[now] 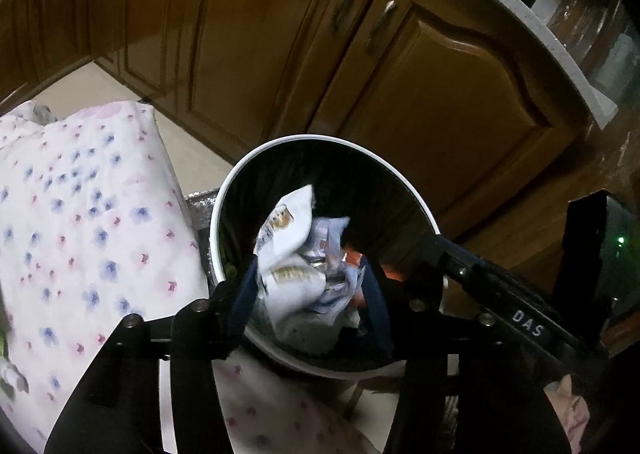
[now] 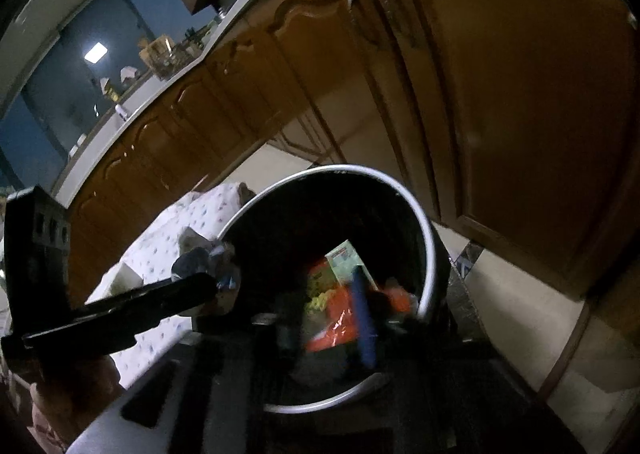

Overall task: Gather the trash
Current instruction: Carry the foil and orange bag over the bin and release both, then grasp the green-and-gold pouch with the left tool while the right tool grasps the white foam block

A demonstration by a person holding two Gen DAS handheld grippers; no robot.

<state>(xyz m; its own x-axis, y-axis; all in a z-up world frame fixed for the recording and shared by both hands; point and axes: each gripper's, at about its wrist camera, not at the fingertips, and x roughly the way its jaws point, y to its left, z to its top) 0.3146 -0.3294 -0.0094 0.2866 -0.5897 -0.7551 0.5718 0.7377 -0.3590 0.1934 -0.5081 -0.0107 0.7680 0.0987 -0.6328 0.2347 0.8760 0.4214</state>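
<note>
My left tongs (image 1: 308, 290) hang over the mouth of the bin (image 1: 240, 181), clamped on a crumpled white wrapper (image 1: 292, 250) that sits just inside the rim. From the right-wrist view my right tongs (image 2: 332, 314) are low over the same bin (image 2: 430, 250), holding an orange packet (image 2: 334, 318) — blur smears the fingers, so I judge rather than see that grip.

Risks as I read them:
- The two tongs crowd one opening and could knock each other.
- The wrapper is bulky — released near the rim, it could snag or spill onto the floral cloth (image 1: 80, 193) beside the bin.
- A push on the rim might tip the bin.

Count: one bin, two tongs, one white wrapper, one orange packet, plus a pale green packet (image 2: 346, 258) already inside.
</note>
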